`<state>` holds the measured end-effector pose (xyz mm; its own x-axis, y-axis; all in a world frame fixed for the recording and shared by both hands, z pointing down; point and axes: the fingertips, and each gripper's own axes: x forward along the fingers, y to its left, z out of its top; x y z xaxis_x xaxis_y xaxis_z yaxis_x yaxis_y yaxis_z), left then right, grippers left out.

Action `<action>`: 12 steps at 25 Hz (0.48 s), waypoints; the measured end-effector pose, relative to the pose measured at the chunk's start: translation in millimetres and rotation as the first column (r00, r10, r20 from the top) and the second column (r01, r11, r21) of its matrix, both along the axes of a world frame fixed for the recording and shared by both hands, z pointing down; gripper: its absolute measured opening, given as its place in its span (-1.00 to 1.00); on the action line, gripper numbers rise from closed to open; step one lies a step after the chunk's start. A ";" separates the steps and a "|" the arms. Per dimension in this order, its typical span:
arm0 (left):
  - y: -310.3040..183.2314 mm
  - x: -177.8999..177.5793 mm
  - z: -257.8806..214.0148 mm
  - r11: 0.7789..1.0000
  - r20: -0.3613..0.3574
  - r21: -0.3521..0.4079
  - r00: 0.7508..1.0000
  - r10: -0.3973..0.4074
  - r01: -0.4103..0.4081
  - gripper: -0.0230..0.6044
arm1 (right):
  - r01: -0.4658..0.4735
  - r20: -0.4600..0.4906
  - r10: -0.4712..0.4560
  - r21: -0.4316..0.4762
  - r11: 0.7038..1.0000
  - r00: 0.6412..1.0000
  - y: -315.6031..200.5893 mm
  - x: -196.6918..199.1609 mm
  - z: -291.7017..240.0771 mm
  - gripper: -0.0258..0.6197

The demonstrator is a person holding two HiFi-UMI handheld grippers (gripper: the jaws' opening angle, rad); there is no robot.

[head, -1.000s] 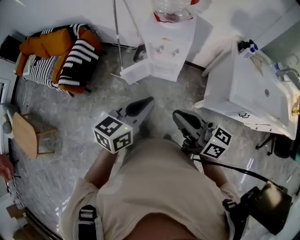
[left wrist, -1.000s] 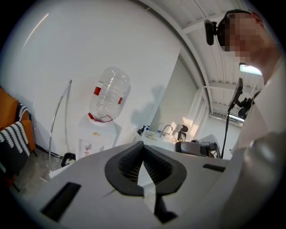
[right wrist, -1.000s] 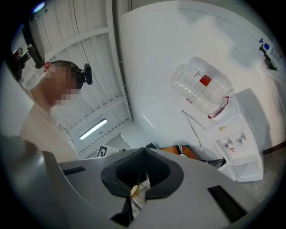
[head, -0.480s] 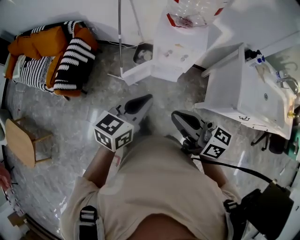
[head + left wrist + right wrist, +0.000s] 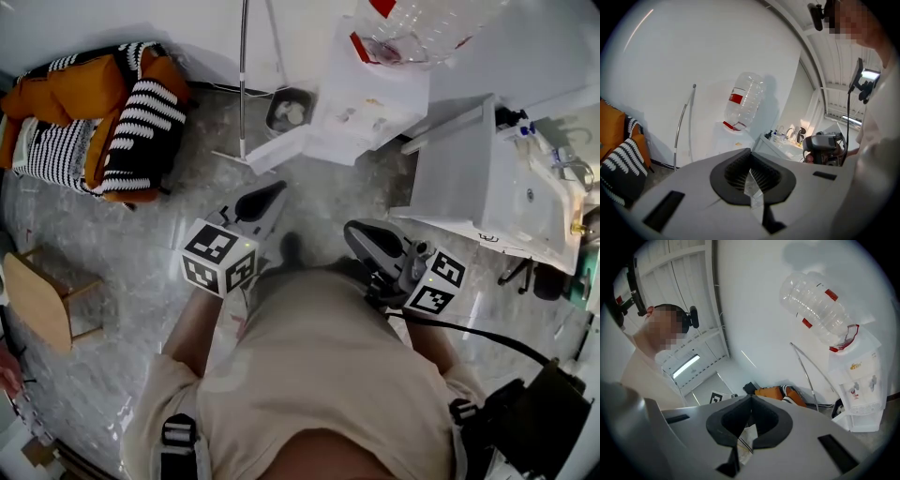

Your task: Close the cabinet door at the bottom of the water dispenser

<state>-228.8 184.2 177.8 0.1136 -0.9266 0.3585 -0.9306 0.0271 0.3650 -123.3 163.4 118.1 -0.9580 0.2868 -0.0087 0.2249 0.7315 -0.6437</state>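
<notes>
The white water dispenser [image 5: 370, 103] stands against the far wall with a clear bottle [image 5: 422, 28] upside down on top. Its bottom cabinet door [image 5: 277, 148] hangs open, swung out to the left. My left gripper [image 5: 276, 190] is shut and empty, pointing at the door from a short way in front of it. My right gripper [image 5: 352, 231], also shut and empty, hangs back nearer my body, below the dispenser. The left gripper view shows the dispenser [image 5: 733, 138] and bottle [image 5: 743, 101] beyond the closed tips [image 5: 750, 150]. In the right gripper view the dispenser [image 5: 858, 390] stands right of the closed tips [image 5: 751, 396].
An orange armchair with striped cushions [image 5: 103, 112] fills the far left. A wooden stool [image 5: 37, 295] is at the left edge. A white sink unit [image 5: 497, 187] stands right of the dispenser. A metal pole [image 5: 242, 75] and a dark round container [image 5: 289, 108] sit left of it.
The dispenser and its open door have drawn nearer in the head view. My left gripper has moved forward toward the door; the right has followed a little. Both stay shut.
</notes>
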 end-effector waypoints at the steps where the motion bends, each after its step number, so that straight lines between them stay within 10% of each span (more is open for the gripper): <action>1: -0.7 -4.6 1.8 1.000 -0.007 -0.003 1.000 -0.003 0.003 -0.96 | 0.003 -0.004 -0.003 -0.003 1.000 1.000 -0.5 -4.4 1.4 -0.88; 12: -25.0 -11.9 21.6 0.996 0.012 -0.085 1.000 0.022 -0.021 -0.96 | -0.014 -0.002 0.014 -0.085 0.996 1.000 -31.2 -17.8 13.3 -0.88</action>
<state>-240.8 159.2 199.4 0.1282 -0.8901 0.4373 -0.9360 0.0372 0.3500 -141.1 132.2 131.4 -0.9619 0.2716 -0.0313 0.2141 0.6772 -0.7040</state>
